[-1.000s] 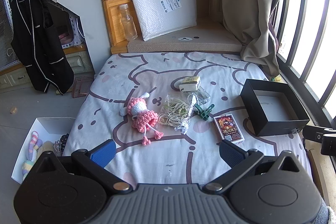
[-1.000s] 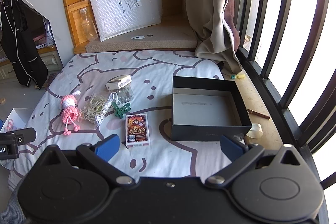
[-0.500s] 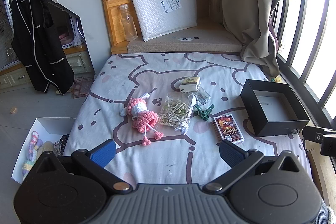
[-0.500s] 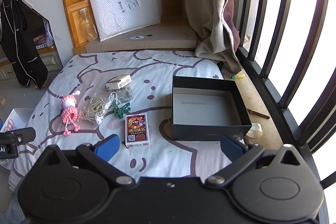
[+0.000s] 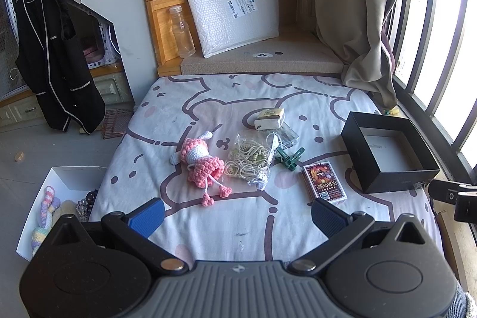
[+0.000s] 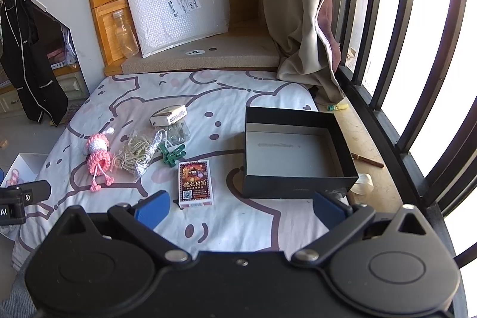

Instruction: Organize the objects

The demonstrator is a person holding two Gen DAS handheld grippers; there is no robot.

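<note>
Above the bed [image 5: 238,228], the left tool [image 5: 237,216] and right tool [image 6: 240,209] hover with fingers spread apart, holding nothing. Ahead of the right tool lie a card box [image 6: 195,182] and, just beside it, an open black box [image 6: 293,151]; a pink crochet doll [image 5: 202,164] lies ahead of the left.

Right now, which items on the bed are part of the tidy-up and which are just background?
Job items:
black box, empty
card pack
green clips
bag of cord
pink crochet doll
small white carton
clear case

Background:
bubble mailer
plastic bottle
curtain
black jacket
white bin on the floor
</note>
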